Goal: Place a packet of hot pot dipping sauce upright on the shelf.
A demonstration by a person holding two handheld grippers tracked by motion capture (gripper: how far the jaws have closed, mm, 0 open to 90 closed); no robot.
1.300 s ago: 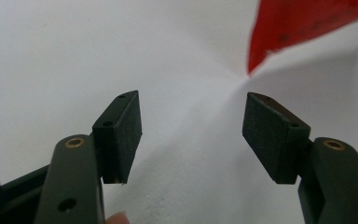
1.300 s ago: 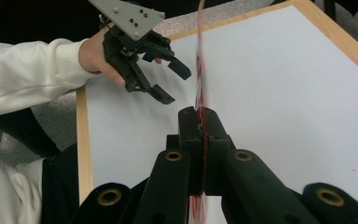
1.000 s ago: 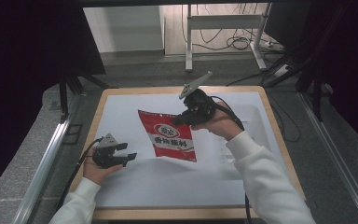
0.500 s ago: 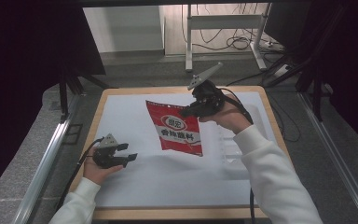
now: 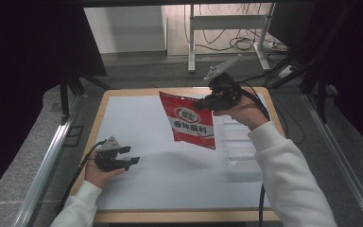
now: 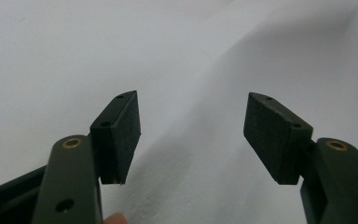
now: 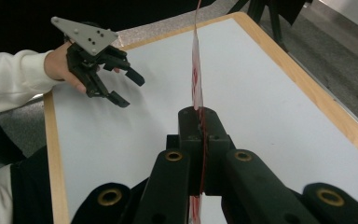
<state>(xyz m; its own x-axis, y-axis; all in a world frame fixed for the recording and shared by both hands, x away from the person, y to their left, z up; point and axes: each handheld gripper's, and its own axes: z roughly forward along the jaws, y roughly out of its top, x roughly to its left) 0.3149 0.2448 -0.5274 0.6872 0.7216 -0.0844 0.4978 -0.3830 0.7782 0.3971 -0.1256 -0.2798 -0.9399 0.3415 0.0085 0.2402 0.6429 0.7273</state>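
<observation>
**Holding a red packet in the air above a white table**

Resting at the left, low over the table (image 5: 137, 189), the left gripper (image 5: 131, 156) has its jaws apart and nothing between them; the left gripper view shows bare white surface past its two pads (image 6: 121, 133). The hand (image 5: 99, 174) under it sits near the table's left edge.

Toward the middle, the red packet (image 5: 191, 124) hangs clear of the table, well apart from the left gripper. It looks thin, light and floppy: a sealed foil or plastic sachet that dangles at a slant from one upper corner. In the right gripper view it shows edge-on (image 7: 196, 79), a thin red sheet. Such film is likely slippery, so a pinch on the flat sealed edge should hold better than one on the bulging middle.

Further right, the right gripper (image 5: 204, 105) is clamped on that upper corner, jaws pressed together on the film. Below it, a clear plastic tray (image 5: 238, 142) lies on the table's right side and is hard to see against the white. Nothing stands between packet and tray. Cables and a metal stand (image 5: 227, 28) sit on the floor beyond.
</observation>
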